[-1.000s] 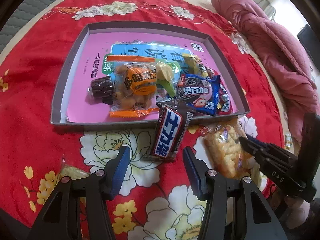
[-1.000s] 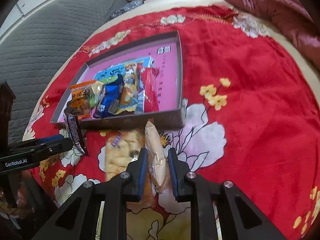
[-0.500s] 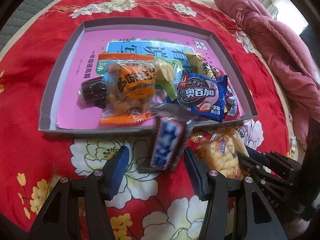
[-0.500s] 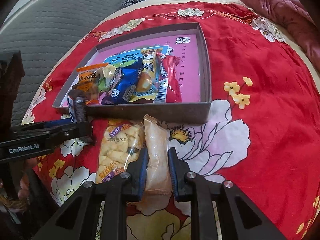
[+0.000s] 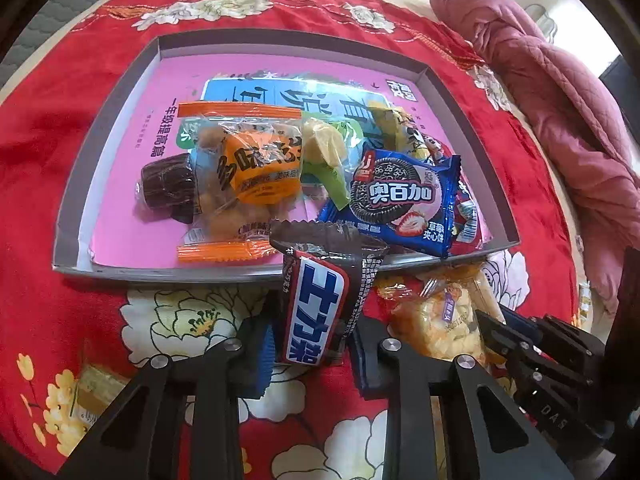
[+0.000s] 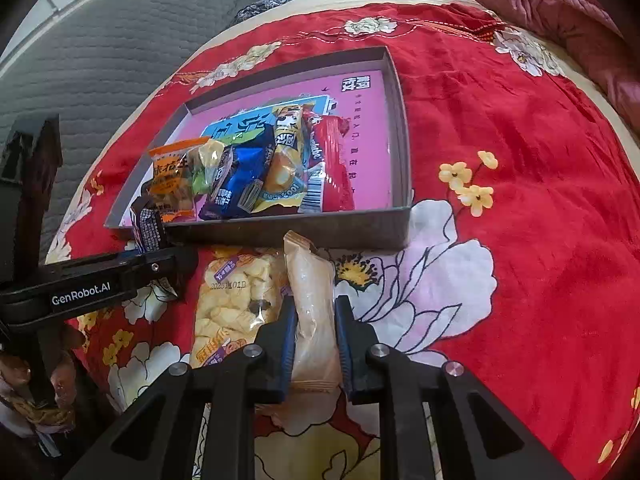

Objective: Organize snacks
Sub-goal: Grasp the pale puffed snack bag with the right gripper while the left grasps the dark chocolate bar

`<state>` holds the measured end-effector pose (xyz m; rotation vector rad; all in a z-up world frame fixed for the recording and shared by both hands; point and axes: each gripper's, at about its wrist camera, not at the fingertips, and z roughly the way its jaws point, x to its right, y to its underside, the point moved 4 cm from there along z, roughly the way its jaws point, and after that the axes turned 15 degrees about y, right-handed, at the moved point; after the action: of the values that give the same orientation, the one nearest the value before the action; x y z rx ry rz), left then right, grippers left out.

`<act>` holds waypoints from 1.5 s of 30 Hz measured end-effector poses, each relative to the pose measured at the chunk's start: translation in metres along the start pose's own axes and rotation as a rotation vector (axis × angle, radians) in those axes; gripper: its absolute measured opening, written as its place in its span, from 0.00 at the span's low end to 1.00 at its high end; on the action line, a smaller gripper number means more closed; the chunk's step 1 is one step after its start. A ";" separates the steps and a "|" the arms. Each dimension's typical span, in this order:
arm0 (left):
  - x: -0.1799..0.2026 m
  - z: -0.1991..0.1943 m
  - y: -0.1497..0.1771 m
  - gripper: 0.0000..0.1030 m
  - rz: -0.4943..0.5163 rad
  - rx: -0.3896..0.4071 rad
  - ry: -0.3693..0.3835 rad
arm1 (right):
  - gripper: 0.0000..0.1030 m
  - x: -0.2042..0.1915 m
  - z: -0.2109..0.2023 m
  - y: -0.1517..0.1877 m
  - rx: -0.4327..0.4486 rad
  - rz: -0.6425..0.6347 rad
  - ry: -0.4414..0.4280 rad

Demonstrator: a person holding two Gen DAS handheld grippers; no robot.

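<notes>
My left gripper (image 5: 312, 340) is closing its blue pads on a brown chocolate bar (image 5: 320, 292) with blue-and-white lettering. The bar stands tilted against the near wall of the grey tray (image 5: 168, 274), its top over the rim. In the right wrist view my right gripper (image 6: 314, 320) is shut on a pale, clear-wrapped snack packet (image 6: 310, 280) lying on the red cloth just before the tray (image 6: 304, 232). Beside it lies a bag of yellow puffs (image 6: 236, 300). The left gripper (image 6: 168, 264) shows at that view's left with the bar (image 6: 148, 228).
The pink-lined tray holds several snacks, among them an orange packet (image 5: 260, 168) and a blue cookie pack (image 5: 400, 200). A small packet (image 5: 94, 388) lies near left on the flowered cloth. A pink quilt (image 5: 560, 120) is bunched at the right; a grey mat (image 6: 100, 60) lies beyond the left edge.
The left gripper has shut on the chocolate bar, which now stands higher against the tray wall. The right gripper keeps its hold on the pale packet and has barely moved.
</notes>
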<state>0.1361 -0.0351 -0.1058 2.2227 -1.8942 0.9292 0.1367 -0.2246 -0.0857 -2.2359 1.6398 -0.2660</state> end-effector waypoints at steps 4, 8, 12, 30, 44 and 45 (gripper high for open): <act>0.001 -0.004 0.001 0.30 0.010 0.001 0.012 | 0.19 0.005 -0.005 0.000 0.012 0.023 -0.009; 0.004 -0.009 0.002 0.30 0.023 0.005 0.025 | 0.19 0.007 -0.012 -0.003 0.039 0.038 -0.034; 0.006 -0.014 0.002 0.30 0.026 0.007 0.042 | 0.18 0.005 -0.018 -0.004 0.061 0.027 -0.047; 0.013 -0.042 0.001 0.30 0.040 0.048 0.054 | 0.19 -0.005 -0.048 -0.013 0.185 0.006 -0.110; 0.014 -0.064 -0.011 0.30 0.029 0.107 0.061 | 0.19 -0.002 -0.064 -0.022 0.263 0.040 -0.160; 0.014 -0.065 -0.012 0.30 0.029 0.109 0.061 | 0.19 -0.002 -0.066 -0.023 0.273 0.043 -0.159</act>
<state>0.1228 -0.0167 -0.0422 2.2031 -1.8980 1.1176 0.1332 -0.2279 -0.0159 -1.9634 1.4705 -0.2749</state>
